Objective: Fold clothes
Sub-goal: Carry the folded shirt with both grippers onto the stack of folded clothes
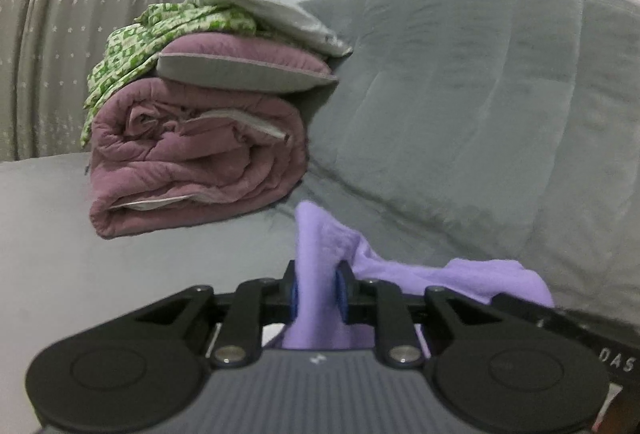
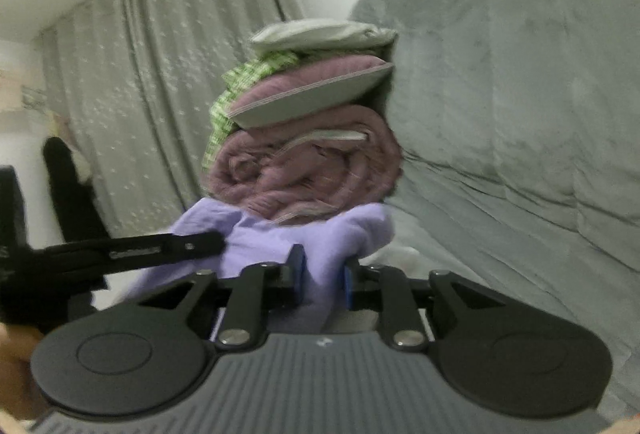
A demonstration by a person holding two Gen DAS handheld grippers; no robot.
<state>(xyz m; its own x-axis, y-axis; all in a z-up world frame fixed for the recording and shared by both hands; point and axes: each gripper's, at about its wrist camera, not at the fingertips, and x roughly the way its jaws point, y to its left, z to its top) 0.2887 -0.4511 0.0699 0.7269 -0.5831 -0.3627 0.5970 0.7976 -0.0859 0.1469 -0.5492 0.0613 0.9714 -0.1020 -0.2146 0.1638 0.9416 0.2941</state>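
- Grey quilted bedding point(image 1: 460, 106) fills the right of both views, with a star-dotted curtain point(image 1: 60, 34) at upper left.
- Left gripper point(image 1: 318, 294): fingers pinching the lilac garment point(image 1: 320, 246), low centre.
- Right gripper point(image 2: 323, 276): fingers pinching the same cloth, below the rolled mauve quilt point(image 2: 304, 170).

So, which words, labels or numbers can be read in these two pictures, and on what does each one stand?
"DAS": white letters at the right edge of the left wrist view, on a black bar; the word seems cut off.
A pale marking on the black bar in the right wrist view: too blurred to read.
A small white logo on each gripper body: no readable text.
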